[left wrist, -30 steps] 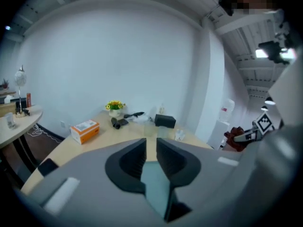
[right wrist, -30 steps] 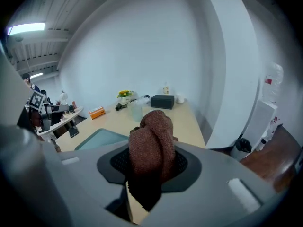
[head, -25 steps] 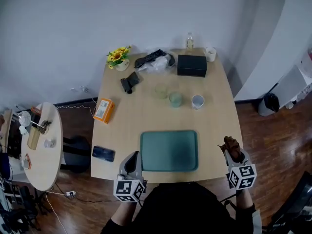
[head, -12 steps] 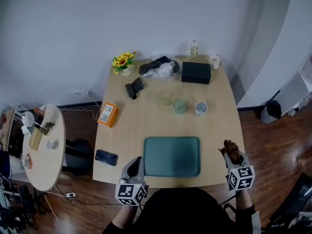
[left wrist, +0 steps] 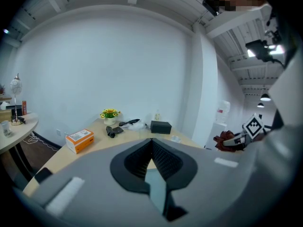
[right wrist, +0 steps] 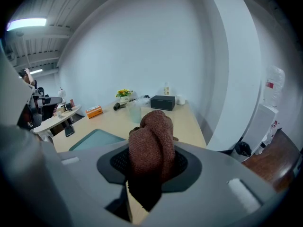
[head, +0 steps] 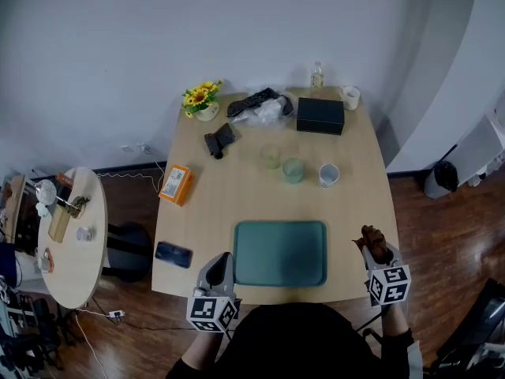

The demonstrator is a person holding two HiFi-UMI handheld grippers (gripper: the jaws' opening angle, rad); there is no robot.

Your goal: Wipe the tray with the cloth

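Cloth (right wrist: 151,145) is bunched and clamped in my right fingers (right wrist: 183,163); my left fingers (left wrist: 137,161) are closed on nothing. I see the tray (head: 280,253) left of the cloth, long side crosswise, so I'd sweep leftward.

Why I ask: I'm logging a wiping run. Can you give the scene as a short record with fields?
tray: green, bare, near the table's front edge
cloth: brown, bunched, right of the tray, not on it
right hand-held gripper: shut on the cloth
left hand-held gripper: shut, empty, by the tray's left front corner
wiping: not yet begun
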